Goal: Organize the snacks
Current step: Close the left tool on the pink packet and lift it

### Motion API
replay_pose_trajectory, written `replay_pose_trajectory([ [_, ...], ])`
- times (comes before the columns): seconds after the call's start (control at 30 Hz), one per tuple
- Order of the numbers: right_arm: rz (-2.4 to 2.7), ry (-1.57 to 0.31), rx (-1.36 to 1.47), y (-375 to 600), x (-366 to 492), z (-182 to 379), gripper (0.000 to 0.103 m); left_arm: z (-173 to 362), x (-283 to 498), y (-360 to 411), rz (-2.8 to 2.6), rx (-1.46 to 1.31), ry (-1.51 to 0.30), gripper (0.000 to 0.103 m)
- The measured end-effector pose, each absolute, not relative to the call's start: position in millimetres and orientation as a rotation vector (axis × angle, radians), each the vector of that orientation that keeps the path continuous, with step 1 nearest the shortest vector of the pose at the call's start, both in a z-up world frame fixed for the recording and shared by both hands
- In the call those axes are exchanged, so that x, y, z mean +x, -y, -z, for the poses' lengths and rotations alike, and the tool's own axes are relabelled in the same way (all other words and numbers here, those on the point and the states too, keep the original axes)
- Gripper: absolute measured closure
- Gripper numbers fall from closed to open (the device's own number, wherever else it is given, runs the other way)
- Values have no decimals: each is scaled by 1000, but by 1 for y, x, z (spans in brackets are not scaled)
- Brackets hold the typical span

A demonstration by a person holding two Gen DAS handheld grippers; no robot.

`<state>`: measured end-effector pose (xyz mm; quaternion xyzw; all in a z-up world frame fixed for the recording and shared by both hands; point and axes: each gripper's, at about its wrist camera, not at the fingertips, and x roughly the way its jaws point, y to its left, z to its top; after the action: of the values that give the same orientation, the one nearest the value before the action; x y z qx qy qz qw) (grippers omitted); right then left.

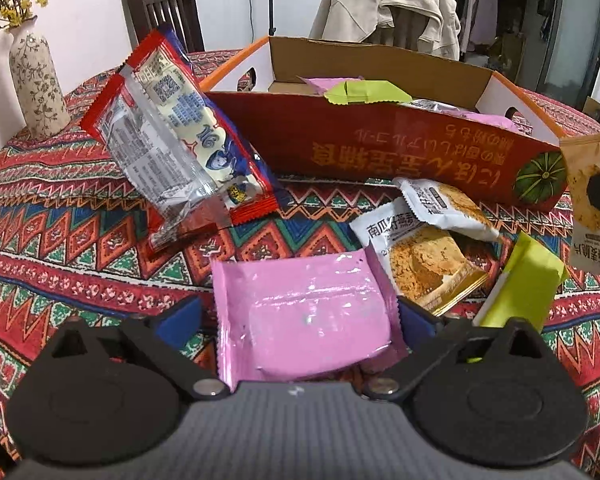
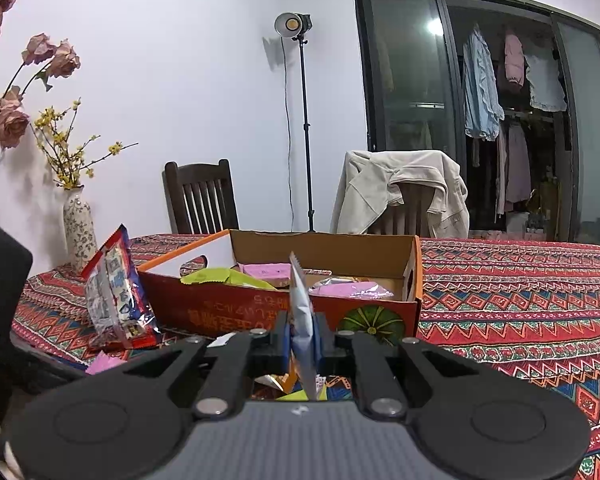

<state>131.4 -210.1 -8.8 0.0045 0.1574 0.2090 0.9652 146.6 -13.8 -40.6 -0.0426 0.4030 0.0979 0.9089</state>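
The left gripper (image 1: 300, 316) stands wide, its blue pads either side of a pink packet (image 1: 304, 312) that lies flat on the cloth; whether the pads touch the packet is hard to tell. The packet's long axis runs from 6 toward 12 o'clock, its sealed end pointing away from the camera. At 2 o'clock lie two white oat-crisp packets (image 1: 424, 256) and a green packet (image 1: 524, 284). At 10 o'clock a red-edged clear bag (image 1: 180, 136) leans up, its long axis tilted from 10 down to 4.

The right gripper (image 2: 302, 336) is clamped on a thin white sachet (image 2: 302, 320), held edge-on — long axis upright, serrated top pointing at 12 o'clock.

Beyond both stands the orange cardboard box (image 1: 380, 152), its long side across the view, pink and green packets inside. The patterned red tablecloth (image 2: 520, 300) covers the table — a vase (image 1: 36, 80) at 10 o'clock, a dark chair (image 2: 200, 196), a jacket-draped chair (image 2: 404, 196), and a lamp stand (image 2: 304, 120) against the white wall.
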Motion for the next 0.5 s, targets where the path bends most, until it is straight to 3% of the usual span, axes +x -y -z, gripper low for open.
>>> replay_pose_trajectory([
  [0.03,-423,-318,9,210,132,9,92,39,145,13,-196,-83,-824,23],
  [0.17,-425,-316,8,210,131,8,92,38,140,11,-174,-74,-816,28],
  [0.5,-417,-289,-15,209,131,-5,92,9,128,6,-92,-88,-726,32],
])
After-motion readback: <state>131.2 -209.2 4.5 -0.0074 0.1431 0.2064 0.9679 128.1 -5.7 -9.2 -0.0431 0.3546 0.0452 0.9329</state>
